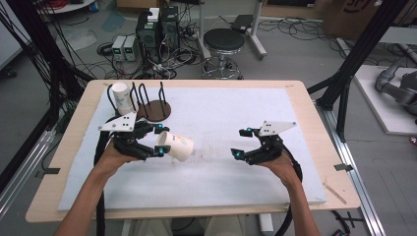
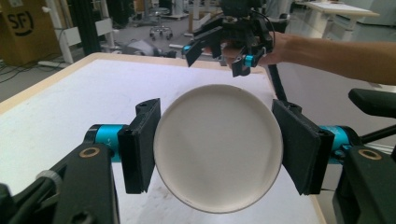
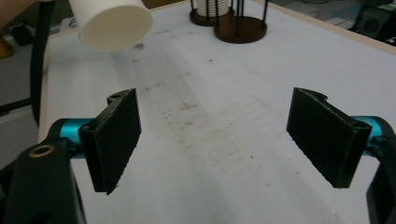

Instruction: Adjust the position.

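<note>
Left of centre in the high view, our left gripper (image 1: 156, 141) clamps the white cylindrical paper cup (image 1: 175, 145) on its side, lifted off the white foam mat (image 1: 221, 177); the left gripper view shows both pads pressed against the cup's wall. Our right gripper (image 1: 239, 142), right of centre, stands wide open and empty. To seat the cup well in the dark round wire-post rack (image 1: 153, 109) at upper left, we should tip it upright, align it between the posts, then lower gently.
</note>
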Tool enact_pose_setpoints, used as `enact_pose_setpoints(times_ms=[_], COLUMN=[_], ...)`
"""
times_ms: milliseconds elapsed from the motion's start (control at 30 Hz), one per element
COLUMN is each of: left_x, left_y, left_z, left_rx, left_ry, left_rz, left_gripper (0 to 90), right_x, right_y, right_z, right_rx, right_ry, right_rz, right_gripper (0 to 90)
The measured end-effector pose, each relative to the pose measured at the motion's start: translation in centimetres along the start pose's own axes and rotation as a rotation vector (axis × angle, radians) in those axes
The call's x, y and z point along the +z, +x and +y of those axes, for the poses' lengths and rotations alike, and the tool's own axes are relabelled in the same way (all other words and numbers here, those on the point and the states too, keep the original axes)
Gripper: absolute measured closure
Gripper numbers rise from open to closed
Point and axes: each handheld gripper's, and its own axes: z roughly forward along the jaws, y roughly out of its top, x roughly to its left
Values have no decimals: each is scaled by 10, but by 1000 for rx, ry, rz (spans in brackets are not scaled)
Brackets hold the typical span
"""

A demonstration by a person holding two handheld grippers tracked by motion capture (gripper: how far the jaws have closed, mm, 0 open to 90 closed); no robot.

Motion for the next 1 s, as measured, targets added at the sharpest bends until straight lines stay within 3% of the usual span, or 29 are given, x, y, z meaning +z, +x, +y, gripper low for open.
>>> enact_pose_setpoints(times_ms=[267,500,833,1000], left_x=[15,25,36,38], left_y=[-3,-4,-9,-10], left_z=[2,3,7,6], left_rx=[2,-1,11,9], left_ry=[7,6,14,17], left_rz=[-27,-49,-68,-70], left_gripper=[356,356,355,356], right_x=[11,19,42,54], right_y=[0,2,17,24], right_z=[19,31,52,57], right_rx=[-57,-91,-143,-164], right_ry=[29,17,7,29], right_rz=[82,141,254,298], right_gripper=[181,181,181,181])
